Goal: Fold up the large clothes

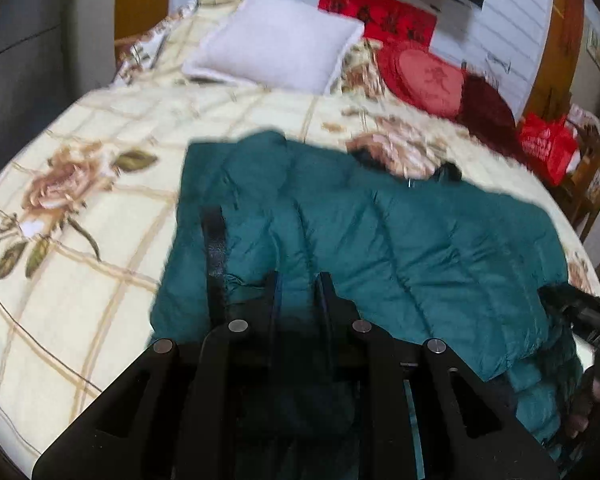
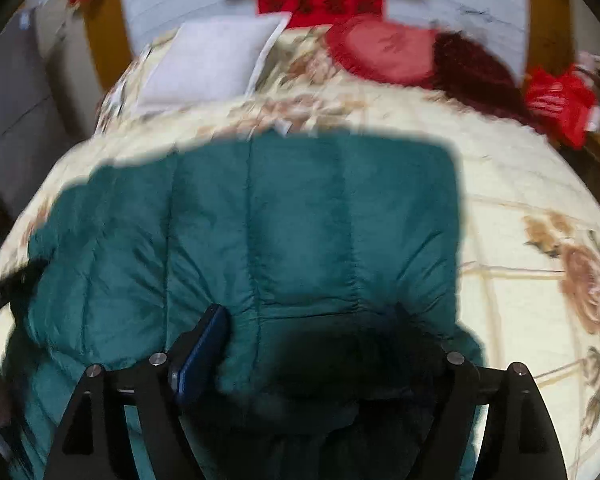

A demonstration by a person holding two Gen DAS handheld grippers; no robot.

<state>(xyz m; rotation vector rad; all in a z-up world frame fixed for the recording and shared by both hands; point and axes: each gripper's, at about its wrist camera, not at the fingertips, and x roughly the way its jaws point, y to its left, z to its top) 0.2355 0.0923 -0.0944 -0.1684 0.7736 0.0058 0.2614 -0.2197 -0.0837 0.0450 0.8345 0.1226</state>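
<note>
With the teal down jacket (image 1: pixel 400 240) spread on the floral bed (image 1: pixel 80 200), the left gripper (image 1: pixel 298 292) narrowly pinches its near hem while the right gripper (image 2: pixel 320 344) stands wide around the dark collar, so the fold probably comes next.

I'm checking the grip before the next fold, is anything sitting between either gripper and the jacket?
Nothing visible does. The left gripper has jacket fabric bunched between its fingers. The right gripper is right at the jacket's near edge, though blur and a dark patch hide its right finger. The pillow and cushions lie far off.
</note>
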